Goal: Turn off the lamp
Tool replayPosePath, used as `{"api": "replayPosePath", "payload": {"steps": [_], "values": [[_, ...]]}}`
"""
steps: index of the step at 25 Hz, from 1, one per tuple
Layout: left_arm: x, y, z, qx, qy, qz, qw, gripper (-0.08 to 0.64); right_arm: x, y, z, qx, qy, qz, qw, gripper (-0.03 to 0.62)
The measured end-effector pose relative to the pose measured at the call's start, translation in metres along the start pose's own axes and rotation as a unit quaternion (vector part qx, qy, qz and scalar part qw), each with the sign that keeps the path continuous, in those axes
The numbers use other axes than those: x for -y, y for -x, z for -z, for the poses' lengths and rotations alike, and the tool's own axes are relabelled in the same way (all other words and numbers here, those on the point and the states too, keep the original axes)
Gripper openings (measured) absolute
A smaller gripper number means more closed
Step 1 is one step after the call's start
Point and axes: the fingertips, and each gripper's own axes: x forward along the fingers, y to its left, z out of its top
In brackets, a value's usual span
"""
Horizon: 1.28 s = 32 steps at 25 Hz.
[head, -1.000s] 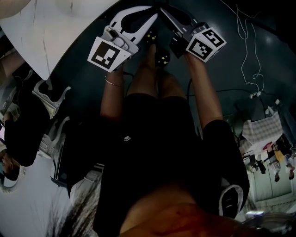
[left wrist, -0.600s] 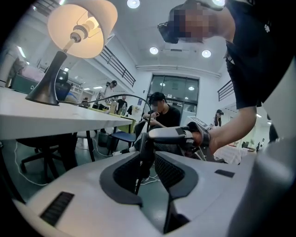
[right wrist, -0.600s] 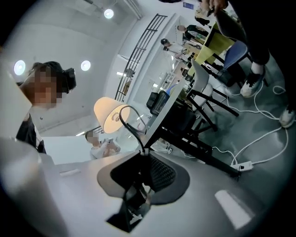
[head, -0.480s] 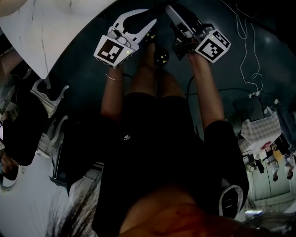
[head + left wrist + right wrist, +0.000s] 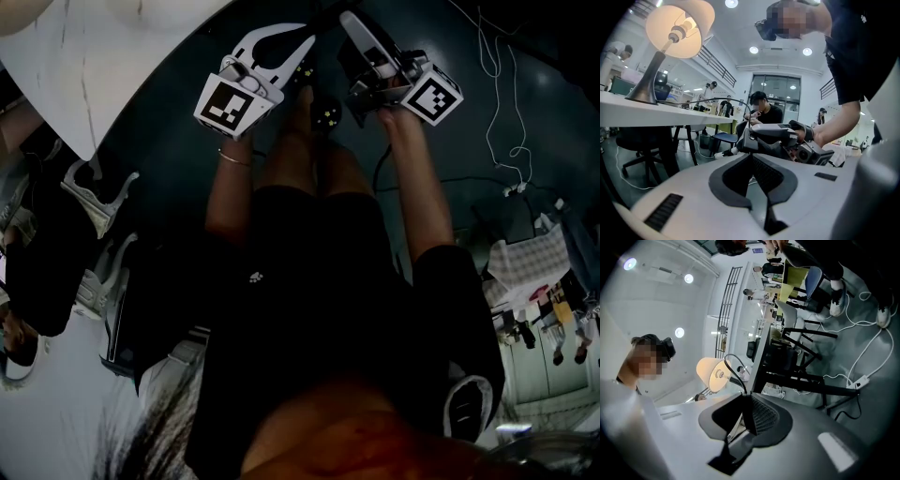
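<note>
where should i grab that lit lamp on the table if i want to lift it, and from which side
Grip the lamp by its slim neck, where the flared metal base narrows below the socket: likely the only rigid part jaws could close around. Come in level from the side, staying under the tilted shade and lit bulb, which is probably hot.

Lamp (image 5: 677, 28) shade glowed warm cream, base dull grey. Cord (image 5: 733, 355) off right gripper (image 5: 744, 395) tips black. Pads (image 5: 761, 416) black, cross-hatched. Marker cube (image 5: 228, 105) black-and-white squares.
</note>
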Motion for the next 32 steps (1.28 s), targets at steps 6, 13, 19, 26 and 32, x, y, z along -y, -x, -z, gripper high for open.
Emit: {"api": "replayPosePath", "payload": {"steps": [6,13,19,26,32], "values": [[0.004,-0.002,-0.003,0.002,0.012,0.004,0.9999,0.021,0.000,0.002,-0.001,0.006,0.003,-0.003,1.000,0.061],[0.012,-0.005,-0.003,-0.011,0.006,0.017,0.9998,0.021,0.000,0.004,-0.003,-0.011,0.059,0.015,0.998,0.063],[0.015,-0.007,-0.004,-0.007,0.025,0.024,0.9994,0.021,-0.002,0.004,-0.004,-0.014,0.072,0.012,0.997,0.072],[0.015,-0.009,-0.003,-0.008,0.024,0.028,0.9993,0.021,-0.001,0.003,0.003,-0.030,0.077,0.014,0.997,0.080],[0.016,-0.012,-0.003,-0.010,0.025,0.036,0.9990,0.021,0.002,0.005,0.003,-0.019,0.061,0.019,0.998,0.080]]}}
